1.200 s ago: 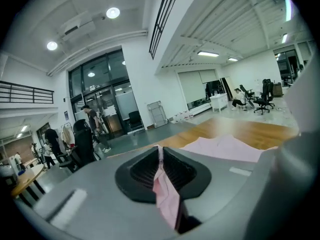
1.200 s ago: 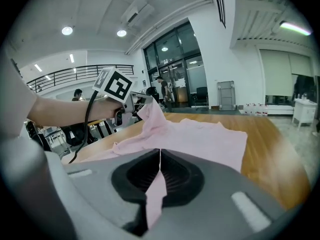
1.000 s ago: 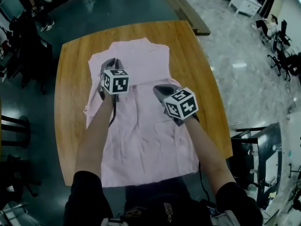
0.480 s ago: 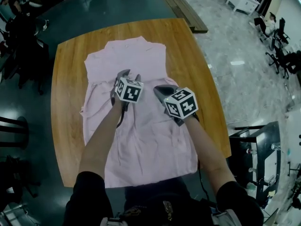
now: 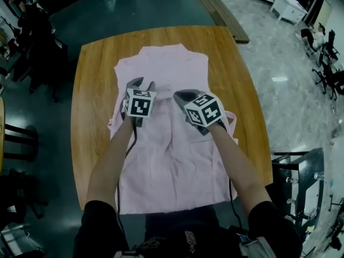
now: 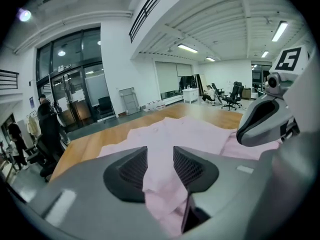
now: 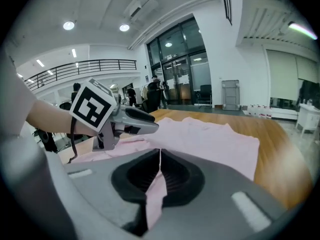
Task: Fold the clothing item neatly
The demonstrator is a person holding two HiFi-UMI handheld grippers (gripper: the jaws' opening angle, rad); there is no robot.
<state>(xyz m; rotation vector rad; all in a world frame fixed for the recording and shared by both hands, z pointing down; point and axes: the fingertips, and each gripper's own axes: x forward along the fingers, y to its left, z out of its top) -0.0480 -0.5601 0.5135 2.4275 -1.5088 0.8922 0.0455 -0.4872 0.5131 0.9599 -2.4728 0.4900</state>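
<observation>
Hem (image 5: 172, 206) of pink shirt (image 5: 177, 165) sits lowest in head view, at near edge of wooden table (image 5: 88, 101), just above person's torso. Shirt lies spread, long axis running bottom to top of frame, collar (image 5: 161, 48) at far end, upper ctr. One sleeve (image 5: 230, 125) sticks out at frame right. No matching sleeve shows at frame left; prob. folded in.

Both forearms reach up frame to approx. mid-length of shirt. L gripper (image 5: 143, 84) and R gripper (image 5: 178, 94) sit side by side over chest area, near each other but apart, either side of ctr line. Rest of shirt body lies below them in frame, collar above. R gripper is the nearer to the loose sleeve.

L gripper: jaws have just been opening and now stand part-way apart. L gripper view shows a fold of shirt btwn the pads (image 6: 132, 169), not pressed. Judged: let go.

R gripper: jaws together, thin ridge of shirt fabric pinched btwn them, per R gripper view.

Judged next: R side needs bringing in toward ctr line. The pinch is small, so slip risk.
</observation>
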